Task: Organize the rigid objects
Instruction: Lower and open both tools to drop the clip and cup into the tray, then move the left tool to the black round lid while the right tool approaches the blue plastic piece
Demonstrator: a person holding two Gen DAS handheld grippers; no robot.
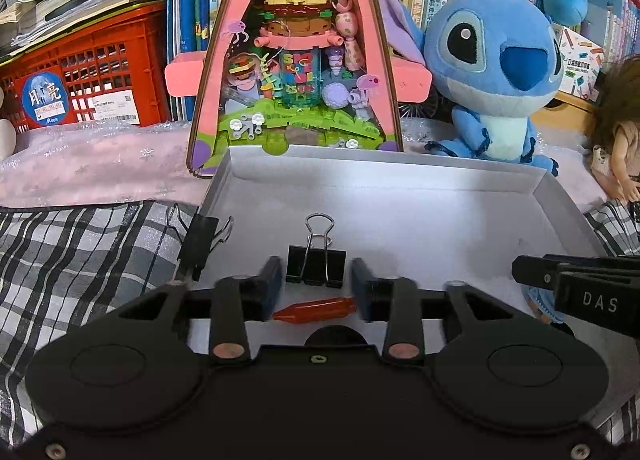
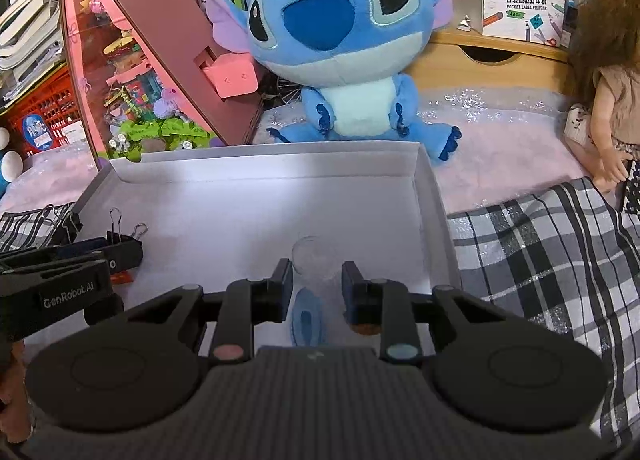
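Observation:
A shallow white box (image 1: 380,168) lies on a checked cloth. In the left wrist view my left gripper (image 1: 316,280) stands open inside it. A black binder clip (image 1: 316,264) lies flat between its fingertips, untouched by the pads, and a small orange bottle-shaped piece (image 1: 314,310) lies further back between the fingers. A second black clip (image 1: 200,236) sits at the box's left wall. My right gripper (image 2: 316,280) is open at the box's right side, with a clear cup (image 2: 314,260) between its fingertips. A blue oval piece (image 2: 308,320) and a brown piece (image 2: 364,328) lie beneath it.
Behind the box stand a blue plush toy (image 1: 492,72) and a pink triangular display case (image 1: 296,60). A red crate (image 1: 80,72) is at the left and a doll (image 1: 620,140) at the right. The checked cloth (image 1: 80,252) flanks the box, and bookshelves fill the back.

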